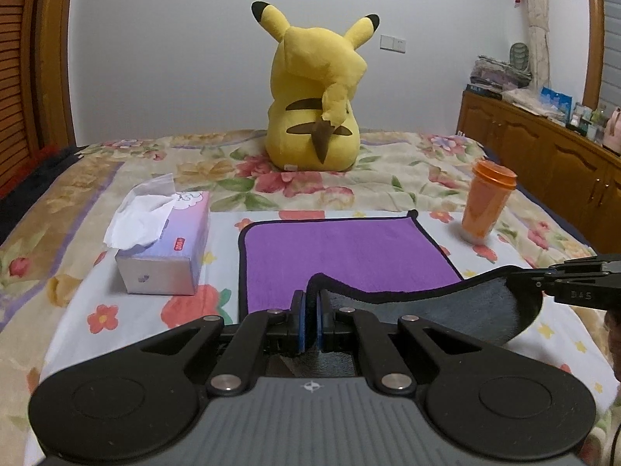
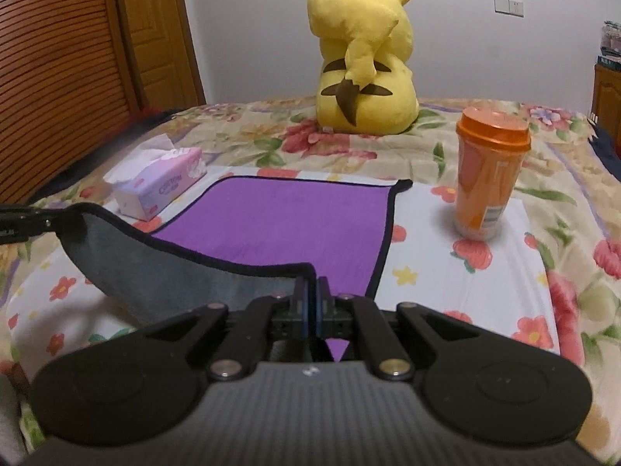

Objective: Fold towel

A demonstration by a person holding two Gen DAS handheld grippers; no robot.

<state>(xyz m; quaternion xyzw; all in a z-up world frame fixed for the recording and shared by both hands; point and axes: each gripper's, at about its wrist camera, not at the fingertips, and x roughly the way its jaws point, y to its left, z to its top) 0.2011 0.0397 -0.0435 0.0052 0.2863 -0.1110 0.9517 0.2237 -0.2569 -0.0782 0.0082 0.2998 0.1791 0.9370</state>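
A purple towel (image 1: 341, 252) with a black hem and a grey underside lies on the flowered bed; it also shows in the right wrist view (image 2: 287, 221). Its near edge is lifted off the bed, grey side (image 1: 465, 310) facing me. My left gripper (image 1: 309, 310) is shut on the near left corner of the towel. My right gripper (image 2: 310, 303) is shut on the near right corner. Each gripper shows at the edge of the other's view, the right one (image 1: 574, 283) and the left one (image 2: 19, 221). The lifted hem sags between them.
A tissue box (image 1: 163, 244) lies left of the towel. An orange lidded cup (image 2: 487, 178) stands right of it. A yellow Pikachu plush (image 1: 314, 97) sits behind. A wooden cabinet (image 1: 543, 147) runs along the right; a slatted wooden door (image 2: 58, 70) stands left.
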